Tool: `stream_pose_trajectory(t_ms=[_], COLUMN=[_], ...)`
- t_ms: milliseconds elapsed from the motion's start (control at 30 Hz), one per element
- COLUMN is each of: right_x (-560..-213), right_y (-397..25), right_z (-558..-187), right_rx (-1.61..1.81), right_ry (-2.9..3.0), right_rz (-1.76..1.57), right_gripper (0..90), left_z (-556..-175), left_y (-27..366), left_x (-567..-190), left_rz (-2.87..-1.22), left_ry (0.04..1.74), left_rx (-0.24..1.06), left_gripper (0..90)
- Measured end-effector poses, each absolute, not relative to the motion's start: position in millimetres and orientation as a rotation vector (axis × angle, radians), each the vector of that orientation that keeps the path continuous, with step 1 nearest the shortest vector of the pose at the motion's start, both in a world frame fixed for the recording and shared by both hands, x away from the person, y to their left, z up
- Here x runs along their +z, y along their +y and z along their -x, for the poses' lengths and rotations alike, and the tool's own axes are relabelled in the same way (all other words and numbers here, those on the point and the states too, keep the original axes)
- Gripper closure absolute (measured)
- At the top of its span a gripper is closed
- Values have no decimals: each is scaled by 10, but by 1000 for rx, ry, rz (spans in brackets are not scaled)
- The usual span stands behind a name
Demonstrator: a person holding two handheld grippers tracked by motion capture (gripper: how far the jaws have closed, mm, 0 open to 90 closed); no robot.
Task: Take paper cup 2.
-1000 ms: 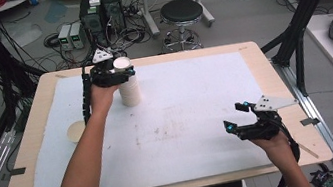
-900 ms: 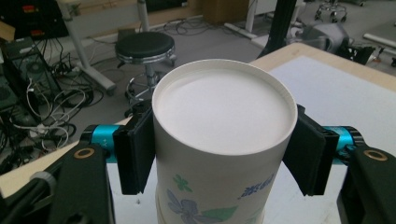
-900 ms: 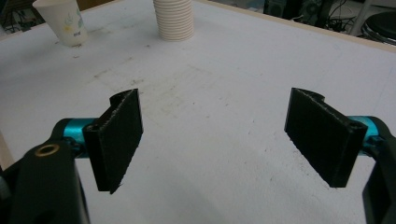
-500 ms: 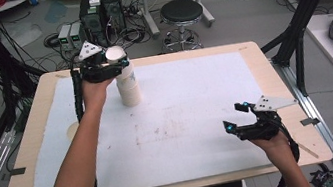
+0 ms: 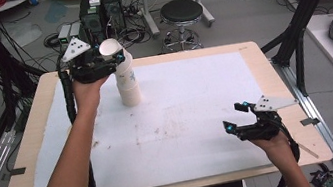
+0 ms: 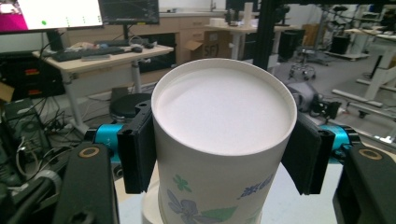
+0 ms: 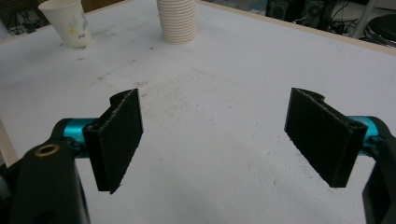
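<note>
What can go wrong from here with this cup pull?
1. The left gripper holds the top cup tilted just above the stack. If the next cup sticks, it may lift too or tip the stack.
2. The right gripper is open and far off, so nothing braces the stack.
3. The jaws press the thin paper wall near the rim, so it may buckle or slip.

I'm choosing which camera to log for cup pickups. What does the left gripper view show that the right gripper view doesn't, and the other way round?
Left gripper view: the left hand-held gripper clamped on a flower-printed paper cup, with desks and monitors behind.
Right gripper view: the right hand-held gripper, jaws wide apart with nothing between them, plus a lone cup and a ribbed stack of cups standing farther off.
Both: black jaws, flower-printed cups and the white table cover.
</note>
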State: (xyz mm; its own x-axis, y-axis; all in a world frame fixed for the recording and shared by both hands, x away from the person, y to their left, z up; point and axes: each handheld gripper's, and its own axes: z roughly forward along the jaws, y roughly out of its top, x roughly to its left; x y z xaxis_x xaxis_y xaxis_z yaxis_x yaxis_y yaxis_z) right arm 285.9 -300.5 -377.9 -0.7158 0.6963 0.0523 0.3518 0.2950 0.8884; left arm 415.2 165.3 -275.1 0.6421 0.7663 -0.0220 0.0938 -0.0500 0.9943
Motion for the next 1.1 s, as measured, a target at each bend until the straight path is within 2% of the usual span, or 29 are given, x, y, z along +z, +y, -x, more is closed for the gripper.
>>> stream_pose_trajectory(t_ms=[567, 1100], right_x=[-3801, -3811], right_y=[-2852, -2612], right_z=[-2861, -3001], right_rx=[1399, 1463], right_ry=[2292, 2419], right_rz=[-866, -744], right_gripper=[196, 196], left_z=[-3399, -3161], left_y=[1554, 1457], left_x=[-3098, -3373], left_rz=[-1665, -1693], left_ry=[649, 582], left_rx=[480, 349], left_gripper=[354, 346])
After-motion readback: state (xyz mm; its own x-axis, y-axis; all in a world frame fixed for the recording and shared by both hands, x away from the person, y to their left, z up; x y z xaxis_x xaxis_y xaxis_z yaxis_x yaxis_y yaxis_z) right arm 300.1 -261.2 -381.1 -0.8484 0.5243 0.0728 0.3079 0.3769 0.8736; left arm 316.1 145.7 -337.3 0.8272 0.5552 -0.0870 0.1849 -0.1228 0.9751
